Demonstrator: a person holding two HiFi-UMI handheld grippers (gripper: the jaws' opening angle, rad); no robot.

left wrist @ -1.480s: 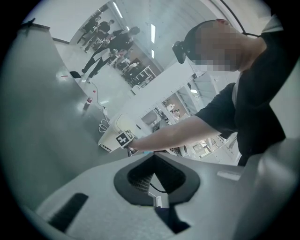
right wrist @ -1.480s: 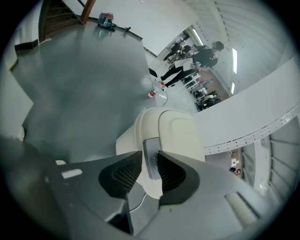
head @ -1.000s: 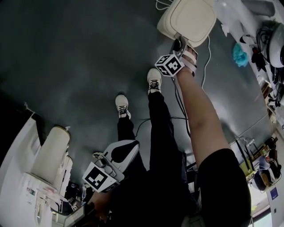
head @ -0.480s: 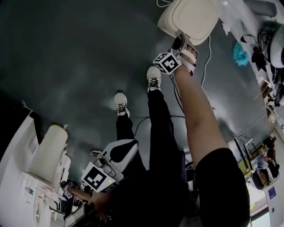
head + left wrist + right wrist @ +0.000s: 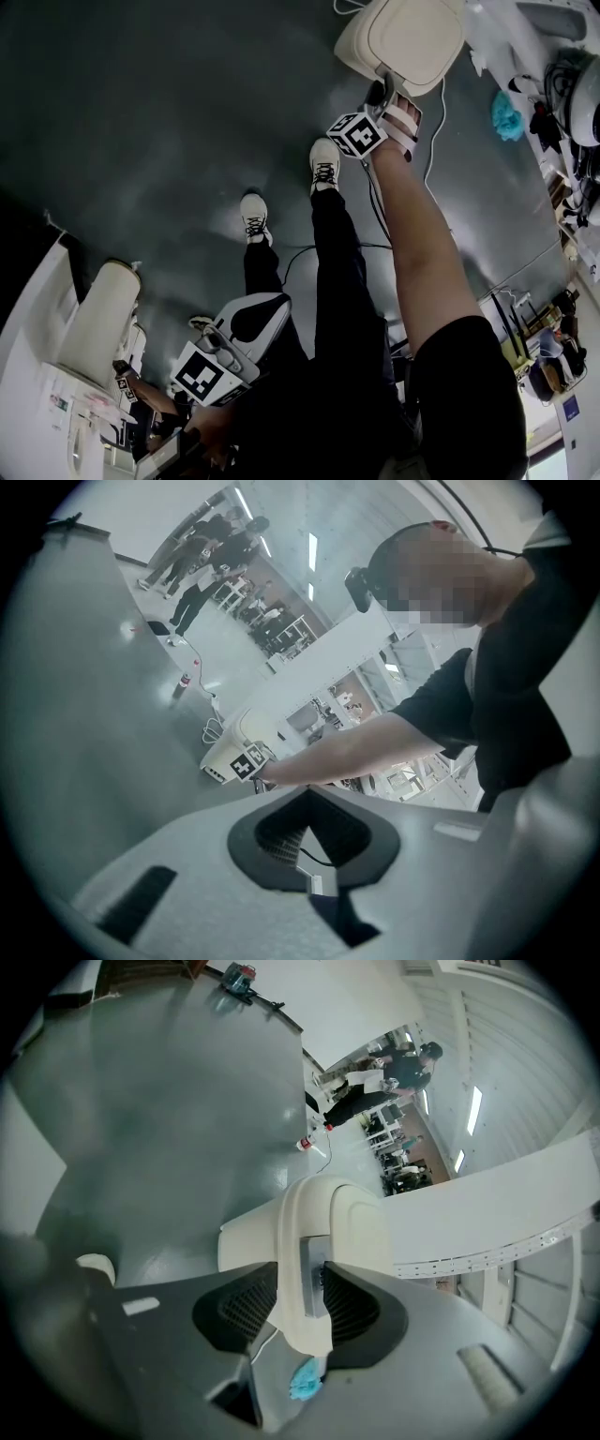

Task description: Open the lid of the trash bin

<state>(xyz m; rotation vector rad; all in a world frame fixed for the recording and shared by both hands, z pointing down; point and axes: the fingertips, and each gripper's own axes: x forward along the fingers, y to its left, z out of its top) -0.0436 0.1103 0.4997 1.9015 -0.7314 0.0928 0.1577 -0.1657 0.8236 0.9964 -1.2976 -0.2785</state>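
The cream trash bin (image 5: 403, 37) stands on the dark floor at the top of the head view, its lid's flat face toward me. My right gripper (image 5: 380, 94) reaches its near edge, marker cube just behind. In the right gripper view the lid's rim (image 5: 298, 1269) sits between the jaws, which are opening; I see no pad pressing it. My left gripper (image 5: 267, 314) hangs low beside the person's legs, far from the bin. Its tips (image 5: 305, 797) meet with nothing between them. The left gripper view also shows the bin (image 5: 225, 757) in the distance.
The person's two shoes (image 5: 323, 164) stand just below the bin. A dark cable (image 5: 309, 251) runs over the floor. A white machine (image 5: 94, 328) fills the lower left. A teal cloth (image 5: 506, 117) and cluttered shelves lie along the right.
The right gripper stays at the bin's near edge, barely shifted. At the lower left a hand holding a small marked object has come into view beside the white machine.
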